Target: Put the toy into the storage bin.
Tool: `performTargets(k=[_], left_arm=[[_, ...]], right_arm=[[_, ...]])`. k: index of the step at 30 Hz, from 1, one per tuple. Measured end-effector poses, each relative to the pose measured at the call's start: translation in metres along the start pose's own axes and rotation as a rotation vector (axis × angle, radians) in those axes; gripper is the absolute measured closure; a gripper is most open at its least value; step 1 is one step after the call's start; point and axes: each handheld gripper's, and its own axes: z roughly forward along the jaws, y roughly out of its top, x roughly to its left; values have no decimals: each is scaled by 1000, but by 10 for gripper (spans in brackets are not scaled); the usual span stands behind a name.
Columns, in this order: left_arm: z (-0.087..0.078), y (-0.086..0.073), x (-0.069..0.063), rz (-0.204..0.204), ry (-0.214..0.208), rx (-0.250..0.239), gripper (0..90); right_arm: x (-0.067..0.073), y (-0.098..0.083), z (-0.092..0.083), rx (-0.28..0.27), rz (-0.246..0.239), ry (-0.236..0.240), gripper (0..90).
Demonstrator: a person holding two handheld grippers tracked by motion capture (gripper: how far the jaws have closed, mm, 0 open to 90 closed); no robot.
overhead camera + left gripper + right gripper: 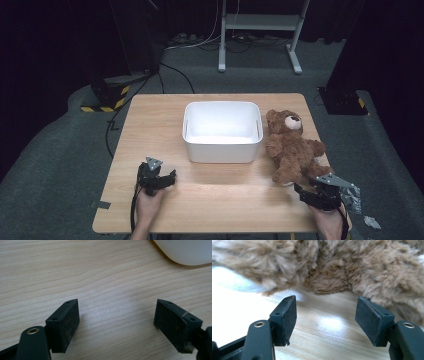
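The light wooden table (220,195) carries a white rectangular plastic bin (222,131), with the brown plush teddy bear (292,147) lying just beside it. The right gripper (306,192), jaws spread with nothing between them, should push deeper onto a leg before pinching. The left gripper (170,176) rests spread over bare wood.

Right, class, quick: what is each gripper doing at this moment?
Left gripper: open, nothing between its jaws, over bare table.
Right gripper: open, holding nothing, at the teddy bear.
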Motion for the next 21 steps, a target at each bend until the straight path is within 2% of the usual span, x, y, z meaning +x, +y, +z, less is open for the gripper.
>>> performTargets(k=[6,8,12,16,21], left_arm=[[0,0,0,0,-1,-1,204],[0,0,0,0,0,0,204],[0,0,0,0,0,0,204],[0,0,0,0,-1,-1,203],[0,0,0,0,0,0,204]], right_arm=[[-4,1,-8,-25,27,5,316],[-6,3,-13,-42,24,-12,291],[-7,8,-26,-85,11,-75,277],[-9,14,-35,-114,40,-71,268],[-11,24,-41,-138,50,-46,250]])
